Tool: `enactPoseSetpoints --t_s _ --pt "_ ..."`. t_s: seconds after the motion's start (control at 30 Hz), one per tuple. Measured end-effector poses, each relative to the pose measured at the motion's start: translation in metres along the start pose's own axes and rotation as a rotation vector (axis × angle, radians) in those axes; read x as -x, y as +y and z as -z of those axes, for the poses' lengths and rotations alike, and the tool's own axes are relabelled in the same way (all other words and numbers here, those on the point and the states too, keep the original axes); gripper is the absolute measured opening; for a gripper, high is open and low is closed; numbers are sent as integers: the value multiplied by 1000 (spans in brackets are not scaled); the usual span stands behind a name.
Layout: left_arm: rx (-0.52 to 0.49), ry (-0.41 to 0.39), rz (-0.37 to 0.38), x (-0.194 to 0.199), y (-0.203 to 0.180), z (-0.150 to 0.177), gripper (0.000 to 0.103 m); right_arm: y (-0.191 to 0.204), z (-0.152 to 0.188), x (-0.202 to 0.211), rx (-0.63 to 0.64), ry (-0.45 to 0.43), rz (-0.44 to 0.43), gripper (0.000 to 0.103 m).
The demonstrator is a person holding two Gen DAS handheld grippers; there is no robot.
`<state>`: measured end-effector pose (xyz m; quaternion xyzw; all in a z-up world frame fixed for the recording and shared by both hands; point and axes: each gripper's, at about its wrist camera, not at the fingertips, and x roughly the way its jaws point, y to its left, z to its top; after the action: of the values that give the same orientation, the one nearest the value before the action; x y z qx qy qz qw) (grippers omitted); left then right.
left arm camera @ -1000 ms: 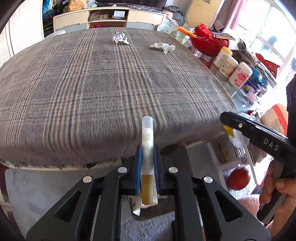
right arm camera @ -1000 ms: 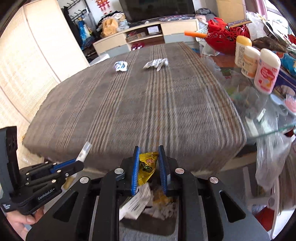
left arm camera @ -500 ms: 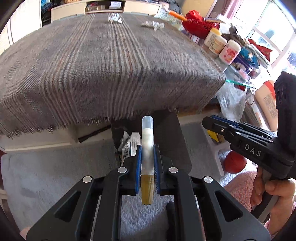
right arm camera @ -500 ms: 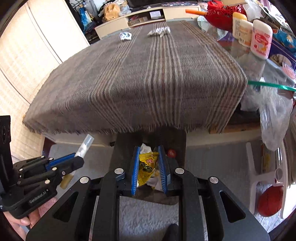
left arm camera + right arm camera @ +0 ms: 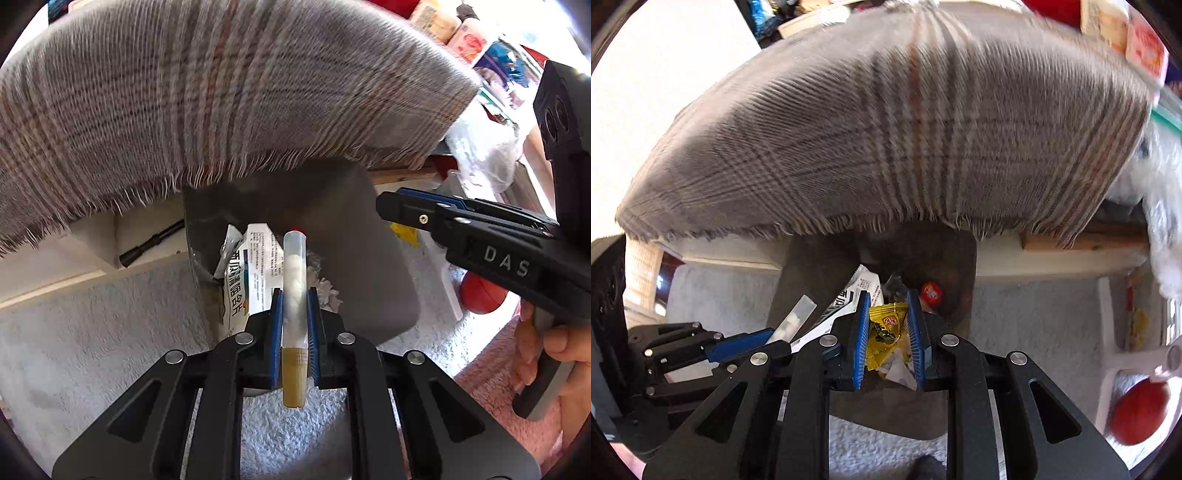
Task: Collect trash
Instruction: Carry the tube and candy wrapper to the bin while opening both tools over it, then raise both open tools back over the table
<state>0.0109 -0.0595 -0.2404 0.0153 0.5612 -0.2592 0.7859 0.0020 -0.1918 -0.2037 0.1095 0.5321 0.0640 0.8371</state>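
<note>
My left gripper [image 5: 294,295] is shut on a clear plastic tube [image 5: 294,266] with white bits inside and an amber cap; it hangs over the open grey trash bin [image 5: 369,229] on the floor. My right gripper [image 5: 886,306] is shut on a yellow snack wrapper [image 5: 884,328], also above the grey trash bin [image 5: 809,266]. Inside the bin lie a white printed packet [image 5: 251,266], crumpled paper and a small red item [image 5: 931,291]. Each gripper shows in the other's view: the right gripper [image 5: 384,206] at the right, the left gripper [image 5: 768,338] at the left with the tube [image 5: 796,319].
A table draped in a grey plaid fringed cloth [image 5: 221,92] overhangs the bin's far side. The bin stands on a pale shaggy rug [image 5: 92,332]. A red ball [image 5: 480,291] and a white plastic bag [image 5: 484,147] lie to the right. Bottles stand on the table's right edge.
Both grippers have sunk from table height down to just above the bin, tilting further downward. The tube and the wrapper are still gripped.
</note>
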Motion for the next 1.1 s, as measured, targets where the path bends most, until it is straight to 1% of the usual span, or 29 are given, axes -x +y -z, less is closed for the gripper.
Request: enactPoseSetpoints --t_s 0.17,0.2,0.27,0.3,0.33,0.37,0.4,0.5,0.53,0.57,0.6,0.63,0.67,0.7,0.73,0.8,0.83,0.93,1.03,1.1 --pt "14 15 23 -13 0 -6 11 -8 -4 -12 -52 19 5 21" --pt "15 21 28 -15 -1 -8 11 -10 -4 -15 -59 27 5 24" --pt "18 37 39 -22 -2 -8 11 -11 -5 -19 -75 35 8 24" --pt "19 44 40 -24 -3 -9 15 -13 -5 -21 -86 36 9 28" --pt "19 50 40 -26 -3 -9 20 -15 -6 -21 -94 36 9 36" --pt "18 50 39 -26 -4 -9 21 -17 -7 -21 -103 32 13 42" --pt "16 52 36 -28 -4 -10 25 -19 -7 -21 -111 28 19 53" --pt "15 52 31 -27 -3 -9 29 -26 -7 -19 -141 22 15 54" --pt "16 49 22 -26 -1 -9 34 -28 -7 -18 -148 22 18 57" --pt "17 47 15 -26 0 -8 37 -30 -7 -18 -154 24 20 61" --pt "21 45 6 -24 2 -7 44 -32 -7 -17 -162 22 24 69" --pt "27 40 -2 -22 4 -6 49 -33 -7 -16 -165 17 32 73" --pt "30 34 -5 -20 6 -6 51 -35 -7 -14 -165 11 43 77" --pt "32 27 -9 -17 8 -5 57 -36 -7 -13 -163 5 54 84" --pt "33 20 -15 -14 9 -4 66 -37 -7 -11 -162 3 60 92" --pt "35 4 -38 -7 12 -1 79 -40 -6 -7 -154 -4 76 97" --pt "38 -2 -51 -3 15 1 82 -39 -6 -5 -145 -5 82 99" --pt "61 6 -53 7 22 4 91 -35 -5 1 -121 -5 99 99" --pt "80 0 -54 20 29 5 94 -27 -6 11 -89 -9 90 99" --pt "106 -16 -74 33 35 3 95 -21 -8 21 -80 -20 60 99"
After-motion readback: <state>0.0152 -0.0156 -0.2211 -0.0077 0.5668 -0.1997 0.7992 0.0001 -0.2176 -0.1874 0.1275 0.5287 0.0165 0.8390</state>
